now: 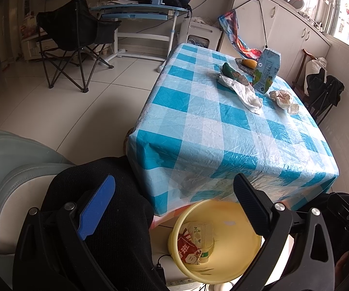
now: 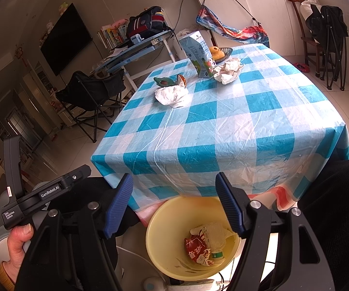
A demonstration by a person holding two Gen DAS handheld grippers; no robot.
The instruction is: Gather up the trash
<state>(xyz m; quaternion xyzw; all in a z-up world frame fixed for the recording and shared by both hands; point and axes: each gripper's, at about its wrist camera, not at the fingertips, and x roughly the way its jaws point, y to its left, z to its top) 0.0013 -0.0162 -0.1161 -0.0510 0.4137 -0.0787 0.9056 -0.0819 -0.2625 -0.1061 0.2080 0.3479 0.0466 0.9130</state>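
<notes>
A yellow bin (image 1: 237, 264) (image 2: 159, 237) stands on the floor at the table's near edge; it holds a red wrapper (image 2: 197, 251) and a plastic bottle (image 2: 216, 240). On the blue checked tablecloth (image 1: 223, 131) (image 2: 223, 121) lie a white plastic bag (image 1: 243, 91) (image 2: 172, 94), a crumpled paper wad (image 1: 283, 98) (image 2: 229, 70), a green wrapper (image 1: 231, 71) (image 2: 168, 81) and an upright milk carton (image 1: 266, 71) (image 2: 199, 53). My left gripper (image 1: 174, 194) is open and empty above the bin. My right gripper (image 2: 174, 191) is open and empty over the bin.
A bowl with yellow fruit (image 1: 247, 63) (image 2: 219, 52) sits at the table's far side. A black folding chair (image 1: 75, 38) and a blue desk (image 1: 140, 12) stand beyond the table's left. A wooden chair (image 2: 320, 38) with black things stands right. My other hand-held gripper (image 2: 28, 194) shows at left.
</notes>
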